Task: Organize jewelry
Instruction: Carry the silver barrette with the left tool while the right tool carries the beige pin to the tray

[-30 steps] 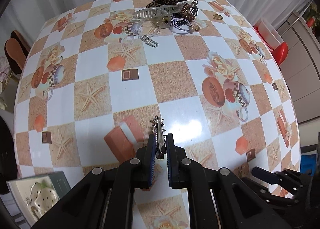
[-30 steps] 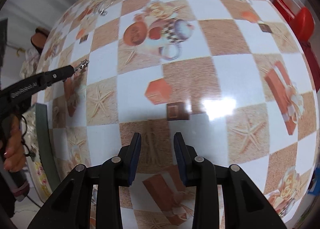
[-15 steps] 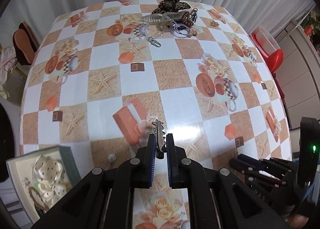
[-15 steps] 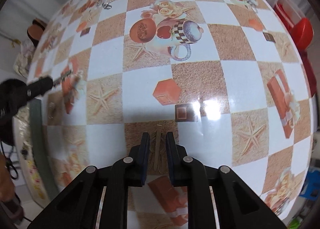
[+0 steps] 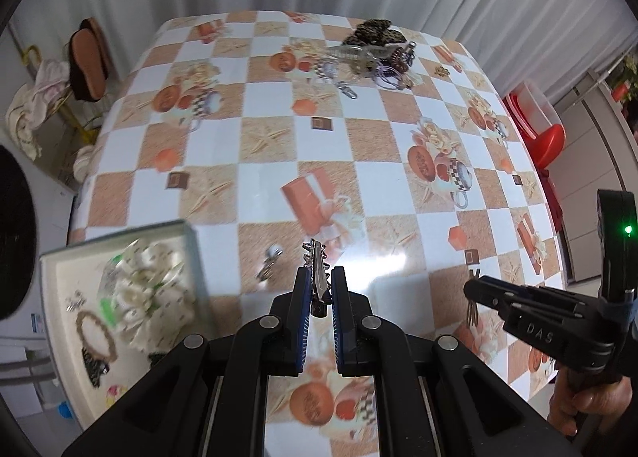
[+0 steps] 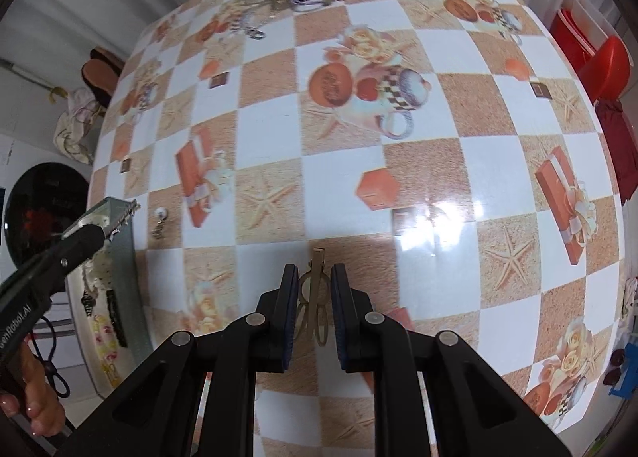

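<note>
Over the near edge of the counter (image 5: 279, 106) I hold my left hand-held gripper (image 5: 318, 289), pointed steeply down, its jaws pinched nearly together on a silver toothed hair clip (image 5: 316, 261) that sticks out past the fingertips. Just left of it, hanging over the counter's near-left corner, sits a shallow pale tray (image 5: 52, 269) with a cream ribbon bow (image 5: 147, 297), a beaded bracelet (image 5: 95, 333) and a dark comb-like clip (image 5: 93, 367) lying in it. A small pearl earring (image 5: 270, 262) lies on the cloth between the tray and my left fingers.

My right hand-held gripper (image 6: 315, 289) is near the same edge, further to the right, and its jaws are narrow, pressed on a thin gold-coloured hair clip (image 6: 316, 289) with a looped body, whose tip pokes forward beyond the pads. In the left camera the same clip shows as a small dangling piece at the tip of that gripper, with my hand (image 5: 586, 405) around the handle below it.

At the far edge of the counter, well apart from both grippers, lies a heap of accessories (image 5: 371, 54): a leopard-print scrunchie, a clear claw clip, coiled hair ties and a metal keyring clasp, all touching or overlapping. A small gold brooch (image 5: 440, 71) lies alone just right of the heap
</note>
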Available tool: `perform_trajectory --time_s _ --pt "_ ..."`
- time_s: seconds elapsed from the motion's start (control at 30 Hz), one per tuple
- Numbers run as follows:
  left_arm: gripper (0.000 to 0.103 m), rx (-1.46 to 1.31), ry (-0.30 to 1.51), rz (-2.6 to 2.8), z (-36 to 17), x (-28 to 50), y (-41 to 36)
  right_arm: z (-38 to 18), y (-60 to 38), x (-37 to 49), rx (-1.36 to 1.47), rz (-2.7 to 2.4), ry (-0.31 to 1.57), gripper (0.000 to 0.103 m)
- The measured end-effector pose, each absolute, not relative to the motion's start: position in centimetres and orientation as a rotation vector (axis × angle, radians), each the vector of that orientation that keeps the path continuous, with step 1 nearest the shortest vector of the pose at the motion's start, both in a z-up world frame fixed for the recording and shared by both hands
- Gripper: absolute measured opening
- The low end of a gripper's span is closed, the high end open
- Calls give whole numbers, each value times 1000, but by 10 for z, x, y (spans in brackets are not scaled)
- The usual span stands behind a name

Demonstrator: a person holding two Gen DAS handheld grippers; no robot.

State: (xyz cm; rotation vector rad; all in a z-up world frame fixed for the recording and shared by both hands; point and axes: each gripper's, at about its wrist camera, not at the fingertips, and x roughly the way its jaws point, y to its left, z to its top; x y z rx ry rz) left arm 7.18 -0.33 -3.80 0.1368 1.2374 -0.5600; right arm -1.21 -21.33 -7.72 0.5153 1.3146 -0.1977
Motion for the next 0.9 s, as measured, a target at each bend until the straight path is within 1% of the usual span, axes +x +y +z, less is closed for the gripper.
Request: perform_trajectory --time_s 0.5,0.9 --pt "15 65 1231 -456 -25 48 75 -40 -145 1 450 -75 1287 18" --pt "15 -4 1240 -349 -27 24 145 -26 -75 14 372 67 1290 18"
